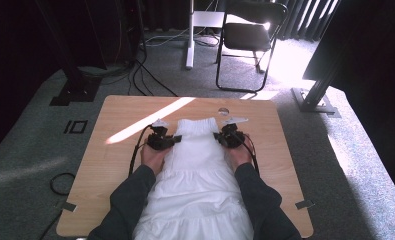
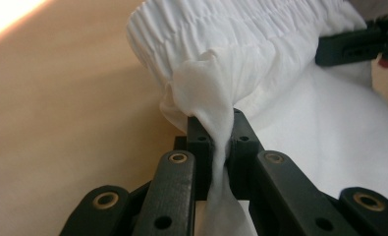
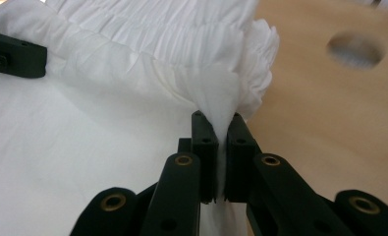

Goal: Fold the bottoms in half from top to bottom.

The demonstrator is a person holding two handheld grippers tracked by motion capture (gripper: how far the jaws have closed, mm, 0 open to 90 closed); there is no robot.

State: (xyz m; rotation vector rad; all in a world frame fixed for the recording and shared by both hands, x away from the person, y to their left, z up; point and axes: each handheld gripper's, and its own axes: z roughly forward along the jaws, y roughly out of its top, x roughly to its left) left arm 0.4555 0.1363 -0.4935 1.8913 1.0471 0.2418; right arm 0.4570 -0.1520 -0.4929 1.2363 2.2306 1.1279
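Wooden table [image 1: 115, 150] is seen from above, standing on grey carpet [image 1: 30, 165], with a sunlit stripe [image 1: 150, 119] across its far left part and a round hole [image 1: 223, 111] near its far edge. A black folding chair [image 1: 250, 37] is seen well beyond the table's far edge. White dress [image 1: 197, 170] is laid flat along the middle of the table, gathered elastic band [image 1: 199, 125] at the end farther from the person, tiered skirt running to the table's near edge. All further places are given relative to the dress. The person's forearms in dark grey sleeves [image 1: 130, 200] are laid along both its sides. Left claw [image 1: 174, 140] is positioned at the dress's left edge, just below the gathered band; in the left gripper view the left claw [image 2: 220, 142] is closed tight on a pinched-up fold of the white fabric [image 2: 206, 93], the fold drawn up into a peak between the jaws. Right claw [image 1: 218, 136] is positioned at the dress's right edge, at matching height; in the right gripper view the right claw [image 3: 220, 129] is likewise clamped on a fold of dress edge [image 3: 221, 93], just under the band. Both claws are pointed inward toward each other across the bodice. The opposite claw is partly visible at the far side of the dress in each gripper view.
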